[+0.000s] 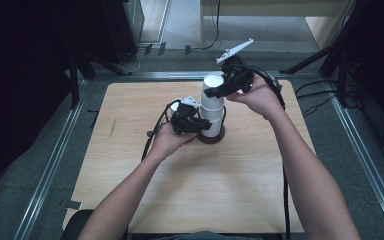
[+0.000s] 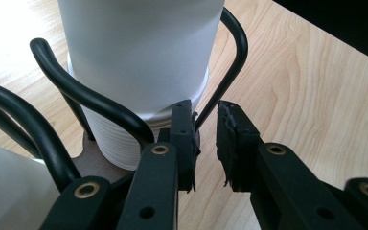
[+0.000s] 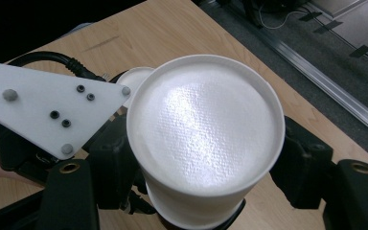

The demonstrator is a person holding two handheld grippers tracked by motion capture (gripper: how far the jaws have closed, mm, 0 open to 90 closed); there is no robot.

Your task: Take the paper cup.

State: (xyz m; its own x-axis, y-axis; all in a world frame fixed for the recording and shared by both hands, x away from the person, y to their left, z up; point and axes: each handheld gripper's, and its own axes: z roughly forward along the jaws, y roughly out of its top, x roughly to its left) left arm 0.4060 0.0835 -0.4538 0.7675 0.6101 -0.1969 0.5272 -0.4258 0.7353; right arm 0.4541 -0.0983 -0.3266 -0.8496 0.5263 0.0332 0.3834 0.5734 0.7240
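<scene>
High view: nearest the camera are the two forearms, reaching over the table to a stack of white cups upturned on a dark round base near the far middle. The left gripper sits low against the stack, just above the base. The right gripper is up at the top cup.

Left gripper view: jaws slightly apart, a narrow gap between the worn pads, closed on nothing. They sit right at a black wire hoop that curves around the cups; the left jaw seems to touch the wire near its foot. Ribbed rim of a lower cup shows beneath the upper one.

Right gripper view: jaws spread wide, one on each side of the top cup, close to its wall; whether they actually press it I cannot tell. The left gripper's white plate shows beyond.

Risks, as I judge them: if the nested cups stick, lifting the top one could drag several up or tip the holder, since the left jaws grip nothing yet. Too hard a squeeze would crush the thin wall.
</scene>
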